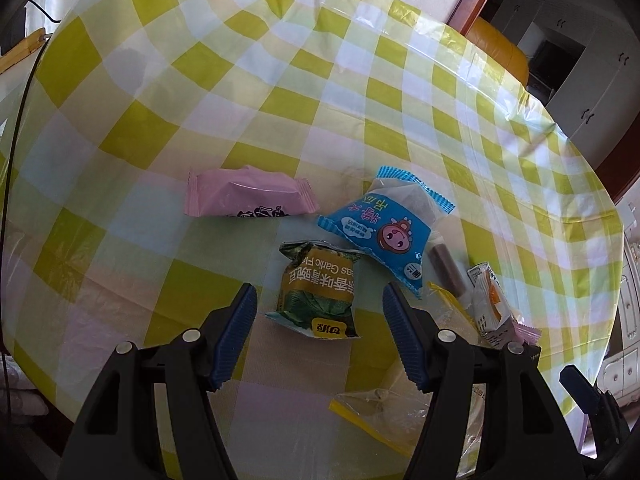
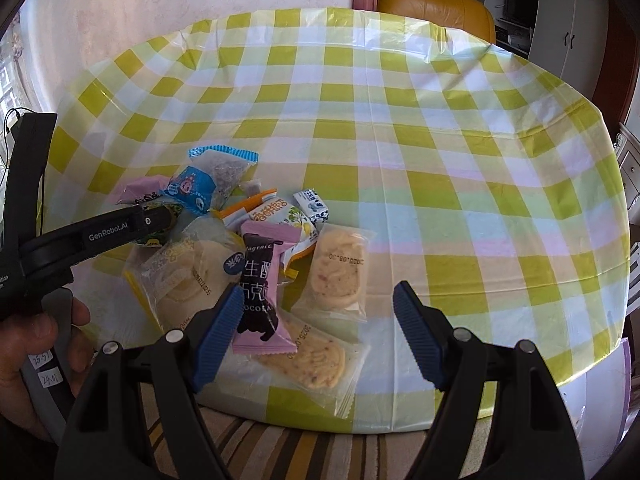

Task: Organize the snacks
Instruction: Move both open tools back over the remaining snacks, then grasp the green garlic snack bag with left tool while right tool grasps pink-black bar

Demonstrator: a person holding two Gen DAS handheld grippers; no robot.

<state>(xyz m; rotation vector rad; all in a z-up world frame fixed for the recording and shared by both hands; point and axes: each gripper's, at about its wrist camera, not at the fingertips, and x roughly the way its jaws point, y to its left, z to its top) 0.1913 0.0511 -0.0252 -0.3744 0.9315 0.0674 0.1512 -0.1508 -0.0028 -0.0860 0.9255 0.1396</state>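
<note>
Snacks lie scattered on the checked tablecloth point(image 1: 320, 100). In the left wrist view my left gripper point(image 1: 319, 286) stands open just above a green pea packet point(image 1: 316, 292), touching nothing. Beyond it lie a pink packet point(image 1: 248, 194) and a blue cartoon packet point(image 1: 384, 224). A brown stick point(image 1: 444, 268) and a white-orange packet point(image 1: 490, 304) are to the right. In the right wrist view my right gripper point(image 2: 318, 290) is open over a clear cookie packet point(image 2: 340, 272). Its left finger is beside a pink chocolate packet point(image 2: 260, 292). A second cookie packet point(image 2: 308, 356) lies nearer.
A clear zip bag point(image 2: 180, 280) with a yellow strip holds cookies at the table's near edge. A person's hand point(image 2: 24, 340) grips the left tool's black body point(image 2: 104, 232). A yellow chair point(image 2: 436, 4) stands behind the table. Striped floor point(image 2: 280, 452) shows below.
</note>
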